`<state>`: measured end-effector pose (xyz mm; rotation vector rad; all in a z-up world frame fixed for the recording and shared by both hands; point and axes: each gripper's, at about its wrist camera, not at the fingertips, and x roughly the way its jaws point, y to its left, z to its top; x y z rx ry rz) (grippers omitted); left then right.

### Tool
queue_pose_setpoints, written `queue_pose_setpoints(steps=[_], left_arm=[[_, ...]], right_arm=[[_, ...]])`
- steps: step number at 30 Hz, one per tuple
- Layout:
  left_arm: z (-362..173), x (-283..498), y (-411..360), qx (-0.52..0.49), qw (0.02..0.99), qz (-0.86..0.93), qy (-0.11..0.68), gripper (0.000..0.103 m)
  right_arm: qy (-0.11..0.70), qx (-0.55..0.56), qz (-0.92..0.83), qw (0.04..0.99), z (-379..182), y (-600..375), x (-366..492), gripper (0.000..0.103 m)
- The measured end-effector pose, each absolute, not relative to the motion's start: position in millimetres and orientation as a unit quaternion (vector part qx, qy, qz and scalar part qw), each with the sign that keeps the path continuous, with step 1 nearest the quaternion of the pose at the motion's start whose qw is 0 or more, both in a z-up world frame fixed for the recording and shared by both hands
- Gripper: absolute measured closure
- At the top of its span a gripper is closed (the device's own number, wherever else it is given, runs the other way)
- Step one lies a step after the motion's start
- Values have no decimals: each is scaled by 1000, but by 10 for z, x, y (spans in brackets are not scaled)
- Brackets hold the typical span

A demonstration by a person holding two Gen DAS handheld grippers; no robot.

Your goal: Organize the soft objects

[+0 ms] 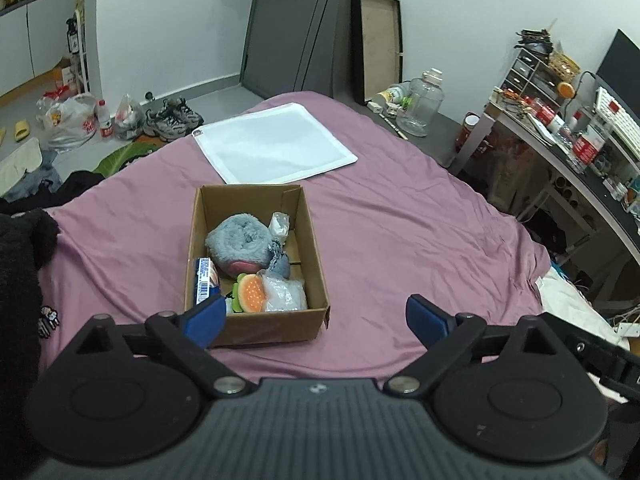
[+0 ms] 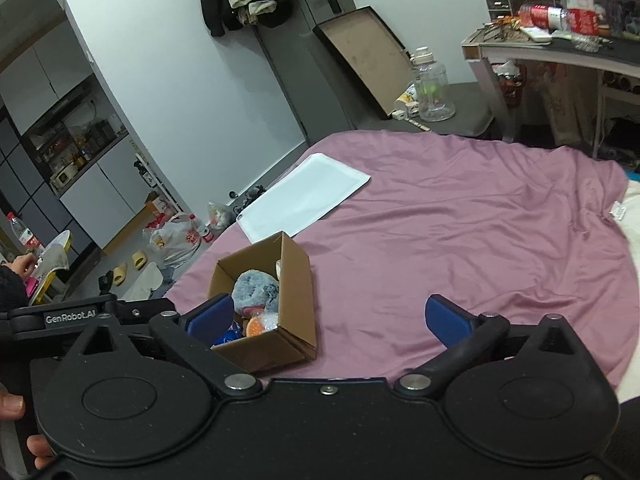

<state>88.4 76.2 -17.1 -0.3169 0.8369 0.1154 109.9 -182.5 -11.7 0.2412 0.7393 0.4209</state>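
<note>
An open cardboard box (image 1: 312,240) (image 2: 298,280) sits on the pink bedsheet (image 1: 400,220) (image 2: 460,220). Inside lie a grey plush toy (image 1: 240,240) (image 2: 254,288), an orange burger-shaped toy (image 1: 251,292) (image 2: 253,326), a blue-and-white packet (image 1: 206,280) and clear plastic bags (image 1: 286,295). A flat white bag (image 1: 272,148) (image 2: 304,198) lies beyond the box. My left gripper (image 1: 316,318) hovers open just in front of the box. My right gripper (image 2: 330,320) is open too, to the right of the box, holding nothing.
To the right stand a cluttered desk (image 1: 580,152) (image 2: 560,48) and a clear plastic jar (image 1: 420,104) (image 2: 434,88). On the floor to the left are shoes (image 1: 172,118), plastic bags (image 1: 70,120) (image 2: 176,240) and slippers (image 2: 128,266). A dark garment (image 1: 20,280) lies at the bed's left edge.
</note>
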Motion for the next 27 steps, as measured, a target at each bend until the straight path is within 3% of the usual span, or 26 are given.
queue_pose_setpoints(steps=[27], left_arm=[[133, 251, 661, -103, 919, 68, 374, 4]], right_arm=[[335, 59, 178, 923, 251, -1935, 486, 0]])
